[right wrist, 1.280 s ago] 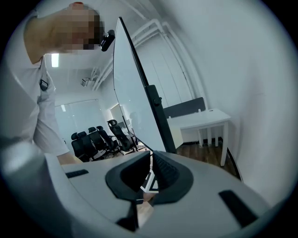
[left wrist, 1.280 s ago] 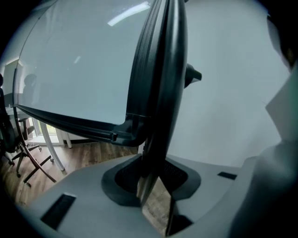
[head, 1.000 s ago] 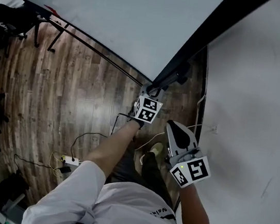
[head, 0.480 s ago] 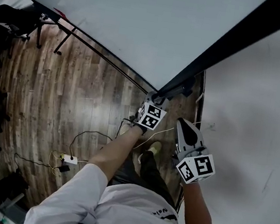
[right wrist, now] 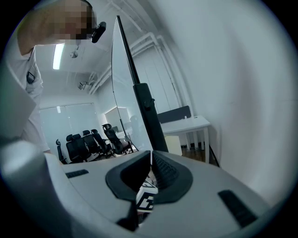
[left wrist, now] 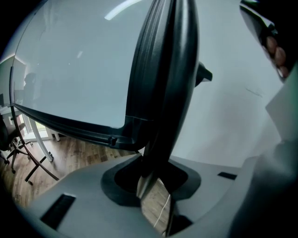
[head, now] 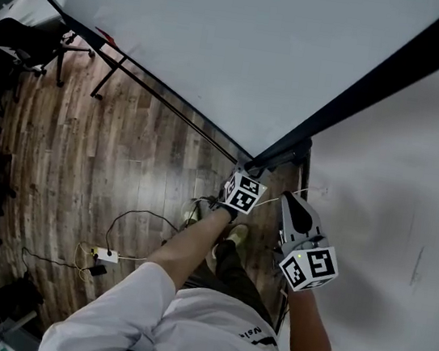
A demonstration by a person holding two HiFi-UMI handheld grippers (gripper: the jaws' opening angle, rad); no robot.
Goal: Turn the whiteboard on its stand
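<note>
Left gripper view, left claw (left wrist: pixel 153 173) clamped on whiteboard frame (left wrist: pixel 168 83), right claw (right wrist: pixel 151 160) together, empty

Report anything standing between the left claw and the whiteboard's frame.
Nothing visible does. The left claw is closed directly on the whiteboard's black frame, which sits between its jaws with no other object there.
</note>
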